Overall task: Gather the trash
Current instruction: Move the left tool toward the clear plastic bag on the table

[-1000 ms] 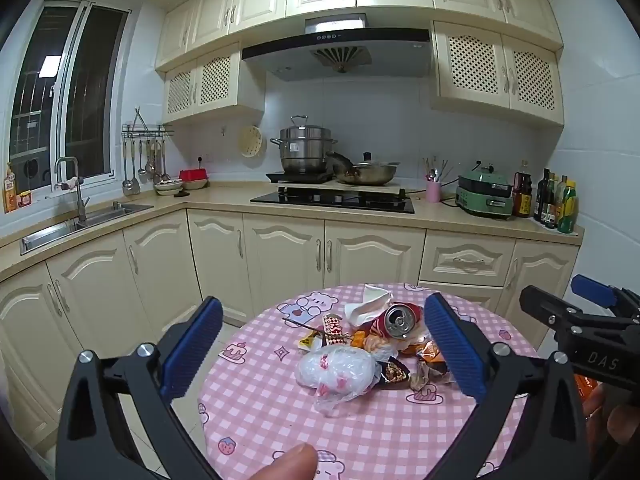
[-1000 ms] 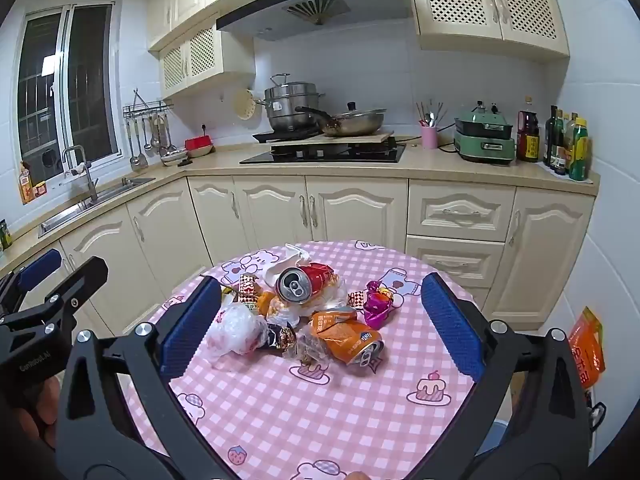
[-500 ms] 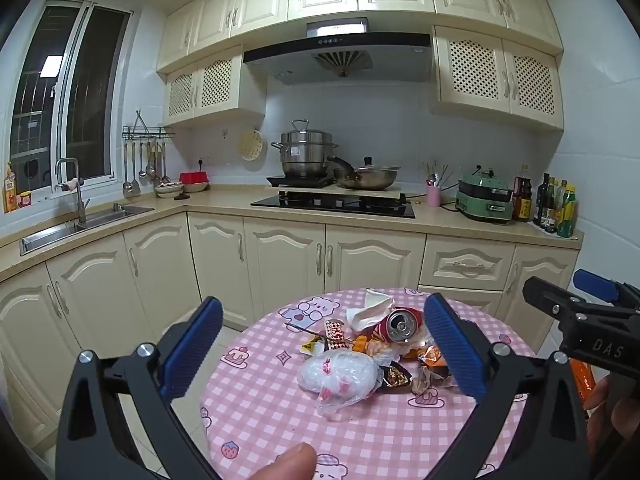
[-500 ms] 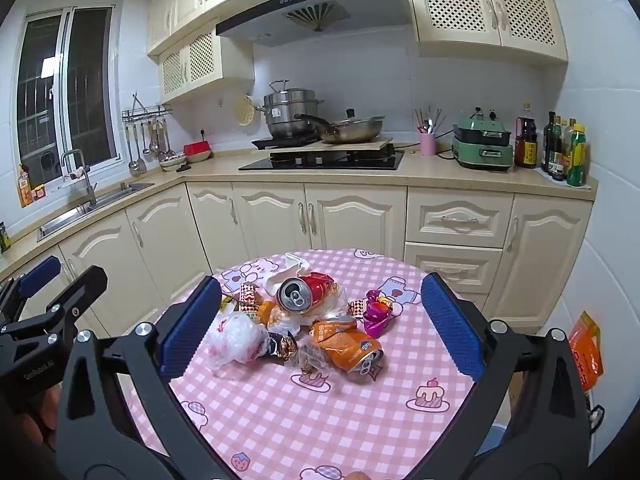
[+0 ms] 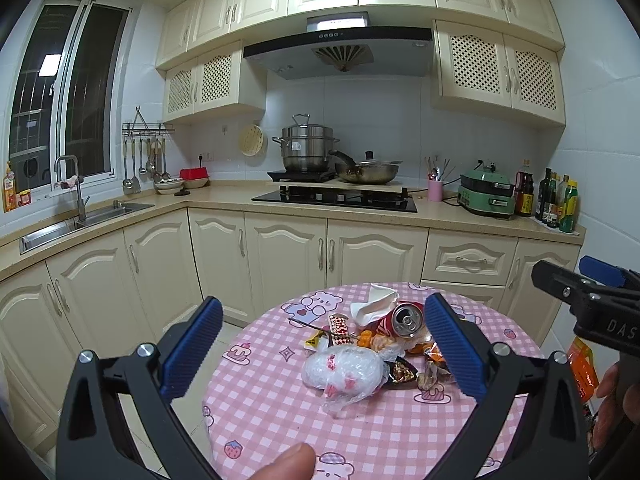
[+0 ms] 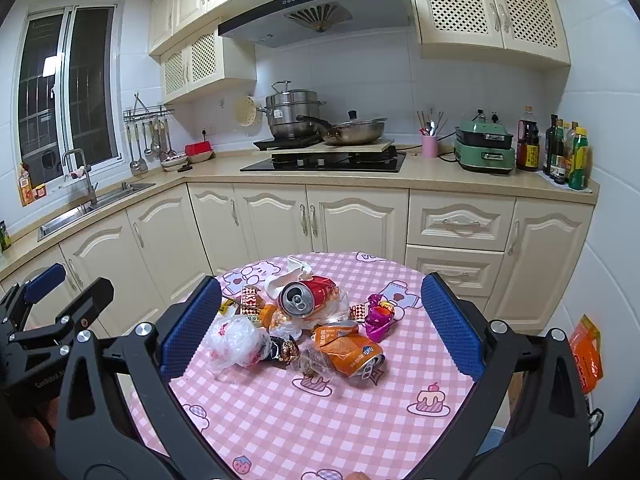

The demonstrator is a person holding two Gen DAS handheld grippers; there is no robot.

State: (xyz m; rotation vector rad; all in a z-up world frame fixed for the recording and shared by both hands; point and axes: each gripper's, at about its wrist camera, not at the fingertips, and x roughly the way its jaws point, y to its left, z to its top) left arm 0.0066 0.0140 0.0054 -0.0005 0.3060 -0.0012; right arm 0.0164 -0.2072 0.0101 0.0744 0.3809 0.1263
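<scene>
A heap of trash lies on a round table with a pink checked cloth (image 6: 304,412). It holds a red can (image 6: 306,295) (image 5: 404,320), a crushed orange can (image 6: 348,350), a crumpled clear plastic bag (image 6: 236,338) (image 5: 344,370), a white tissue (image 5: 372,304), a purple wrapper (image 6: 378,316) and small candy wrappers. My left gripper (image 5: 324,354) is open and held above the table's near side, empty. My right gripper (image 6: 318,320) is open too, nothing between its fingers, hovering short of the heap. Each gripper shows at the edge of the other's view.
Cream kitchen cabinets run behind the table, with a hob (image 6: 324,162), pots, a sink (image 5: 86,220) on the left and bottles (image 6: 568,156) on the right. An orange packet (image 6: 586,354) hangs low at the right. A thumb (image 5: 288,462) shows at the bottom.
Both grippers have drawn back and risen a little from the table, so the heap sits lower and smaller in the views. Both stay open and empty.
</scene>
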